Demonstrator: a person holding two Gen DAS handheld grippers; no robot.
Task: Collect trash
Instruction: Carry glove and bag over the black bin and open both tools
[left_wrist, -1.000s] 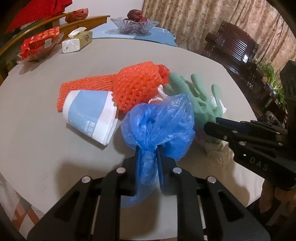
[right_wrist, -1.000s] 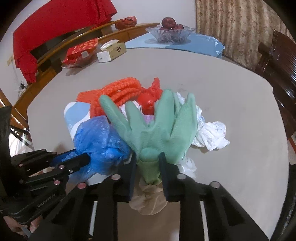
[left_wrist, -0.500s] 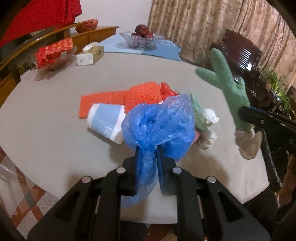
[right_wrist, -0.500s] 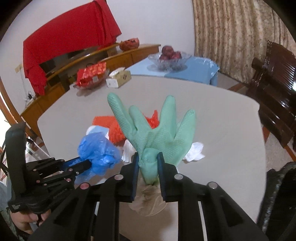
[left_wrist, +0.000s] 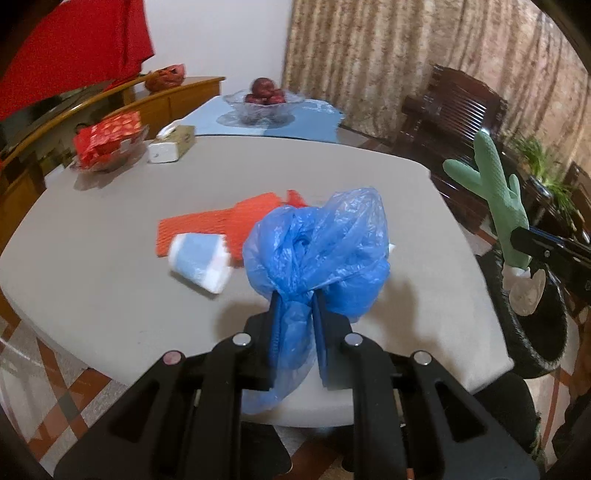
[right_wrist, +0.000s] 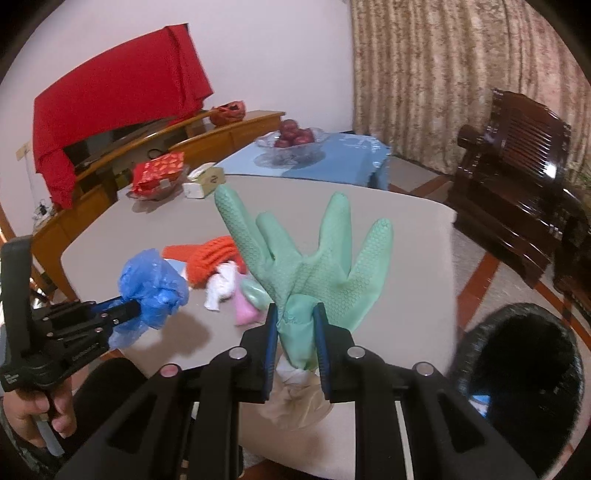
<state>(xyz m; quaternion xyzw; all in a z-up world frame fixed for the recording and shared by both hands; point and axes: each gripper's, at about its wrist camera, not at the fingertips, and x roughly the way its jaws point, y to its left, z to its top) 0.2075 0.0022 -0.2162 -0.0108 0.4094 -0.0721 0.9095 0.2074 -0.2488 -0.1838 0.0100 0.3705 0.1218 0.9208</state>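
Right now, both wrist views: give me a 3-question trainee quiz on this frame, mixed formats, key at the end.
1. True or false: the left hand-held gripper is shut on the blue plastic bag.
2. Multiple choice: what does the right hand-held gripper hold? A) the orange foam net B) the green rubber glove C) the tissue box
3. Short answer: where is the black bin relative to the table?

Key
1. True; the bag's neck is pinched between its pads.
2. B; the green rubber glove is clamped at the cuff, fingers up. The orange foam net and tissue box lie on the table.
3. Off the table, beside its near right edge.
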